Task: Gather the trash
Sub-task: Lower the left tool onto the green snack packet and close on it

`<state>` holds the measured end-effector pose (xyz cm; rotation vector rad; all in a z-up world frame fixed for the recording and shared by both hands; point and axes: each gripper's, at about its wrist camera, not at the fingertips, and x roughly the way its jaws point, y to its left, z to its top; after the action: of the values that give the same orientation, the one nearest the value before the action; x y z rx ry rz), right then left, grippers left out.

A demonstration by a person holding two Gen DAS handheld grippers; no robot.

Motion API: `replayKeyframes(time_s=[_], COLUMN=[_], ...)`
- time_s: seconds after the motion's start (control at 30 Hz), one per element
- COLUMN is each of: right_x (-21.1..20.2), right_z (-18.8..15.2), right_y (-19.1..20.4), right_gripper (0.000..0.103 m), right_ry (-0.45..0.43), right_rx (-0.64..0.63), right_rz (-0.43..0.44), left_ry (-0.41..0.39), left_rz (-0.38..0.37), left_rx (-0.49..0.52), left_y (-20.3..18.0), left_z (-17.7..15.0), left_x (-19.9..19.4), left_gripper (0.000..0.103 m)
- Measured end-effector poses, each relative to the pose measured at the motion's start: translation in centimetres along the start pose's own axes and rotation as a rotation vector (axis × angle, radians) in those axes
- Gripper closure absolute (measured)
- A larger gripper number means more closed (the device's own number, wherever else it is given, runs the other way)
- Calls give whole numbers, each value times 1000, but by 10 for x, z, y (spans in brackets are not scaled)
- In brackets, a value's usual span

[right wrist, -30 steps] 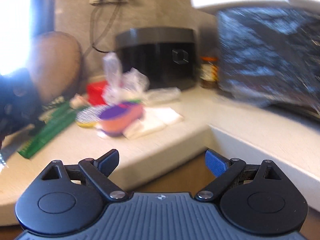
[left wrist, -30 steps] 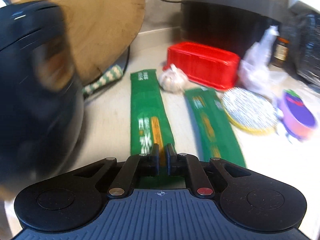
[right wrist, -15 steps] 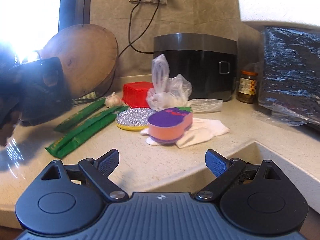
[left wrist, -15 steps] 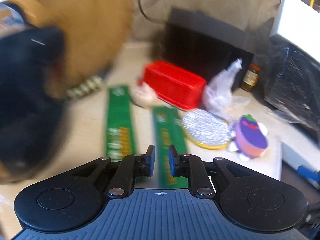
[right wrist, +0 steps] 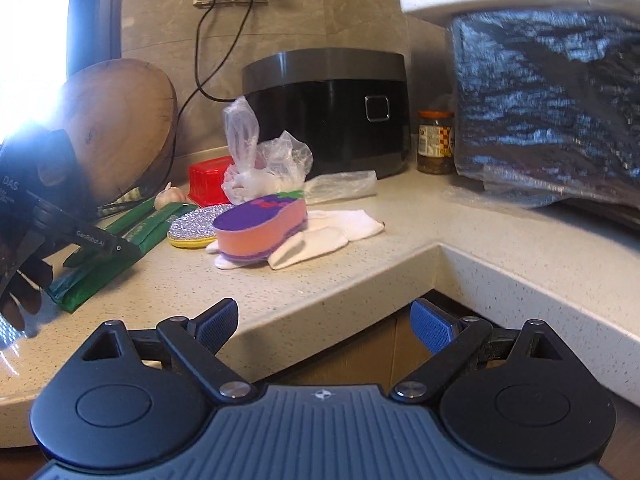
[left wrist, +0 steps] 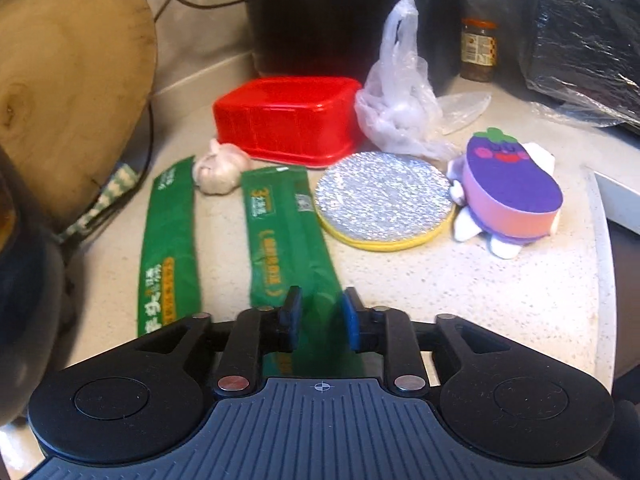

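Observation:
Two long green wrappers lie side by side on the pale counter, the left one (left wrist: 170,248) and the right one (left wrist: 280,232). My left gripper (left wrist: 322,316) hovers over the near end of the right wrapper, its jaws part-way apart and opening. The wrapper shows between the jaws but the pads do not press on it. A knotted clear plastic bag (left wrist: 400,108) stands behind a foil disc (left wrist: 382,200). In the right wrist view the left gripper (right wrist: 60,236) hangs over the green wrappers (right wrist: 100,268). My right gripper (right wrist: 324,324) is wide open off the counter's front edge, holding nothing.
A red tub (left wrist: 286,114), a garlic bulb (left wrist: 218,166), an aubergine-shaped sponge (left wrist: 512,196) on white cloth, a jar (left wrist: 478,50), a black cooker (left wrist: 340,20), a wooden board (left wrist: 68,80) and a dark wrapped bundle (left wrist: 584,40) crowd the counter. The counter corner (right wrist: 440,248) steps back at right.
The left gripper has shifted from the left green wrapper over to the right one, and its jaws have gone from shut to partly open. The right gripper stays wide open.

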<state>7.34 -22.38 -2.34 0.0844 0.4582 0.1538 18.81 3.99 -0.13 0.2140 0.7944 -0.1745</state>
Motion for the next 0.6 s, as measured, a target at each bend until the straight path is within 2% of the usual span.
replayKeyframes(time_s=[0.03, 0.07, 0.17, 0.23, 0.33, 0.37, 0.53, 0.6], right_x=[2, 5, 5, 3, 5, 7, 11, 12], right_z=[0, -1, -2, -5, -6, -6, -5, -5], right_y=[-1, 0, 5, 8, 7, 6, 6, 7], right_gripper=[9, 9, 9, 9, 9, 9, 9, 9], right_ry=[6, 10, 8, -1, 4, 8, 17, 18], right_rx=[6, 7, -11, -32, -43, -38, -35, -40], right_rz=[2, 5, 15, 17, -2, -6, -11, -10], left_ry=[4, 6, -11, -48, -68, -75, -64, -45], left_rz=[-17, -29, -24, 27, 158, 163, 106, 63], left_rx=[-2, -2, 7, 32, 130, 136, 32, -54], left_y=[0, -1, -3, -4, -9, -7, 9, 20], left_z=[1, 1, 0, -3, -5, -6, 1, 4], left_x=[1, 1, -1, -5, -4, -3, 2, 5], left_gripper=[59, 55, 55, 55, 54, 54, 54, 54])
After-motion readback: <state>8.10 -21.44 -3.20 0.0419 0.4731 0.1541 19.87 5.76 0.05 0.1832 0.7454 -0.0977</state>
